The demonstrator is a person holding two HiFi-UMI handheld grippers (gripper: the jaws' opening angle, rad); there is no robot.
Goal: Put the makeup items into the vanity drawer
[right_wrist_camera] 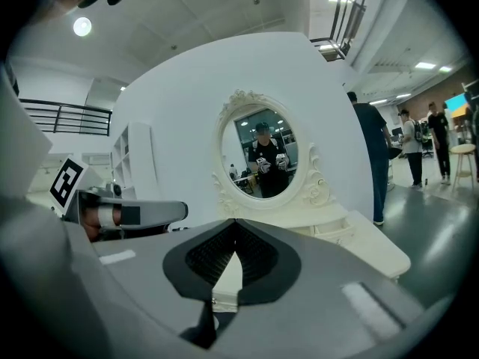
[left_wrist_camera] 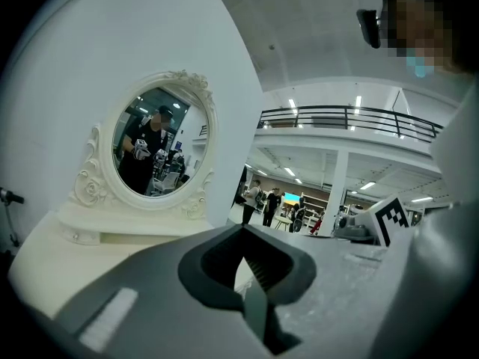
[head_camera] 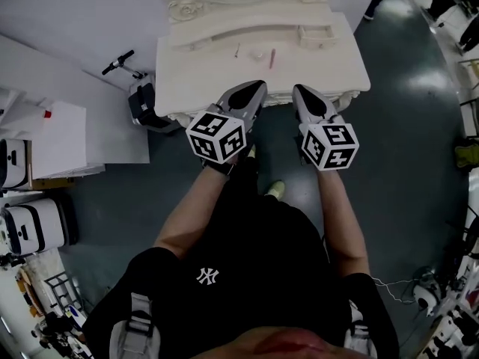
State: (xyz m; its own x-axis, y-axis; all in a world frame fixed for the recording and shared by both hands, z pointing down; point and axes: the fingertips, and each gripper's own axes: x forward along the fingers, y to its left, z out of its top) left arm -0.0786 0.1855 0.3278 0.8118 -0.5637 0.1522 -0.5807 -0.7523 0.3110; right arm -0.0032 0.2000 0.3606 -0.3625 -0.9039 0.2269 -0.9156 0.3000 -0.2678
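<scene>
My left gripper is closed, its jaws meeting at the tips with nothing between them. My right gripper is closed and empty in the same way. I hold the two side by side, a little apart, both pointing at the front edge of the desk.

The makeup items lie beyond the tips, in a loose row near the middle of the desk top, each apart from the next. There is a thin dark stick, a round pale item and a pink stick. Neither gripper touches any of them.

At the desk's back right corner sits a small drawer unit; I cannot tell whether it is open. At the back of the desk, in the centre, stands the oval mirror in its carved white frame, and it reflects a person holding up both grippers. On the floor just left of the desk stands a scooter.
</scene>
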